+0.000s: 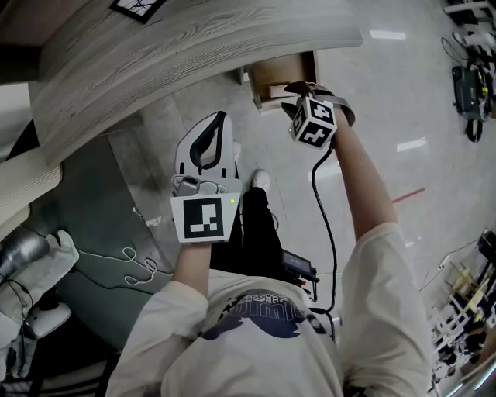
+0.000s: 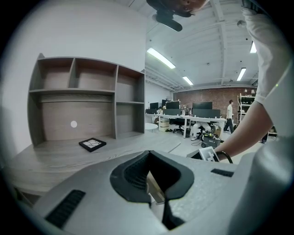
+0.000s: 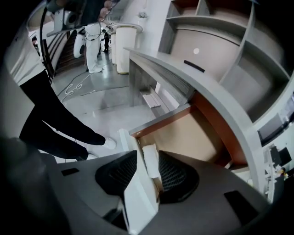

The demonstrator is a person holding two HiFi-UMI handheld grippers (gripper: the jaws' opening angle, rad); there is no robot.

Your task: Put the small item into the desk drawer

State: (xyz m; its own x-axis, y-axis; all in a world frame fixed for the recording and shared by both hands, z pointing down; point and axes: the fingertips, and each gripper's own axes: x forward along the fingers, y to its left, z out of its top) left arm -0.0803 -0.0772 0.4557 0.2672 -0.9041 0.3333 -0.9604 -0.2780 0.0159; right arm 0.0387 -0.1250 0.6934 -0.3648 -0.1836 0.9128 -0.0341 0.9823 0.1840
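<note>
The desk drawer [image 1: 273,76] stands pulled out under the curved wooden desk top [image 1: 155,54], and the brown bottom [image 3: 183,137] that shows is bare. My right gripper [image 1: 297,88] is at the drawer's front. In the right gripper view its jaws [image 3: 144,155] straddle the white front panel [image 3: 134,188] and a small white block [image 3: 150,160] on it, with the pads against them. A small black square item [image 2: 92,144] with a white pattern lies on the desk top, also visible in the head view [image 1: 138,6]. My left gripper [image 1: 222,116] hangs below the desk edge, tips together [image 2: 148,153], holding nothing.
A grey hutch with shelves [image 2: 73,101] stands at the back of the desk. On the floor lie a white cable [image 1: 132,264] and the person's shoe [image 1: 260,180]. A white round column [image 3: 124,48] stands further off. Office desks and chairs [image 2: 193,121] fill the room beyond.
</note>
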